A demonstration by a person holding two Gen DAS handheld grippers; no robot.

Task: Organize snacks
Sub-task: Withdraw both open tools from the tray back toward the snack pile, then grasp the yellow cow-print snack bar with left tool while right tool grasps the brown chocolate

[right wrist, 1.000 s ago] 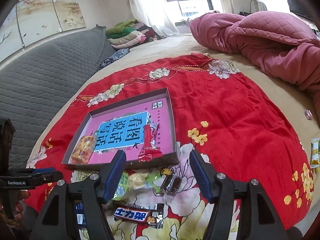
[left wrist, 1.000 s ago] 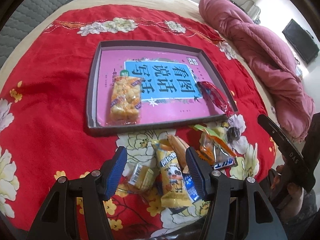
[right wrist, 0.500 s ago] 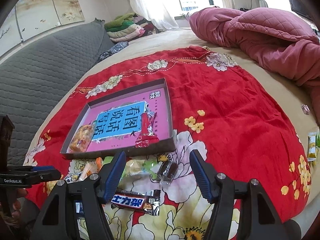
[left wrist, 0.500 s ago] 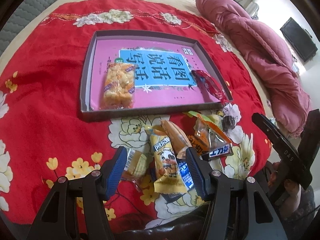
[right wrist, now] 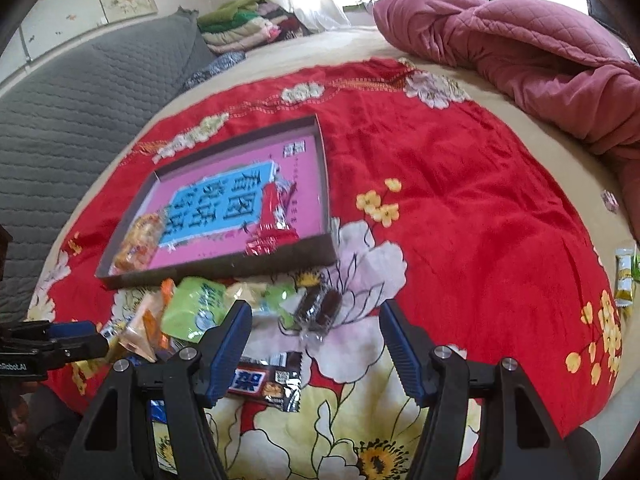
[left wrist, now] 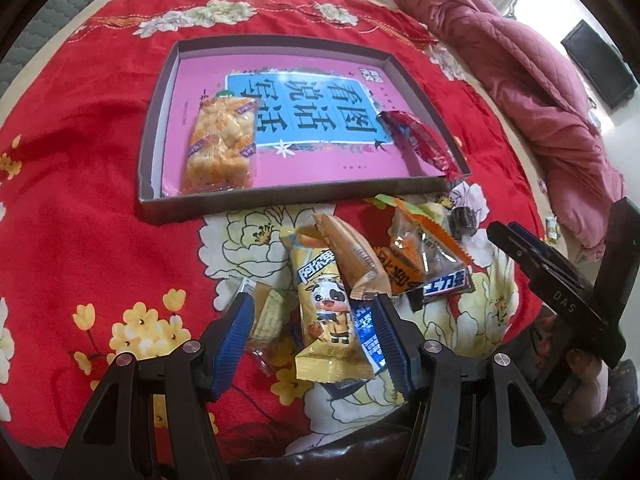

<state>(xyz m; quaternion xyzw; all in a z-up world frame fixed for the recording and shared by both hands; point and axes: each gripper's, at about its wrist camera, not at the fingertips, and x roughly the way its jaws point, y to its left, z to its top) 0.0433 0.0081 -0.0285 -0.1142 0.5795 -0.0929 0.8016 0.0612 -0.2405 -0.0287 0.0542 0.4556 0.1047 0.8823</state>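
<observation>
On the red flowered bedspread one shallow tray is lying, and two snacks are sitting in it: a clear pack of golden puffs at its left end and a red wrapper leaning against its right wall. In front of the tray a heap of loose snacks is spreading across the cloth. From the left it is showing a small yellow pack, a yellow cow-printed pouch, an orange bar lying across that pouch, a clear orange-edged packet, a dark bar with white lettering and a dark wrapped sweet.

The left gripper is hovering with its jaws spread about halfway, the cow pouch and the yellow pack lying between them; whether its pads are touching either pack is hard to tell. The right gripper is likewise standing half spread and pinching nothing, with the dark sweet and the lettered bar below its gap.

A blue wrapper is mostly hidden under the pouch and the left gripper's finger. The heap is overlapping too much for a sure total.
</observation>
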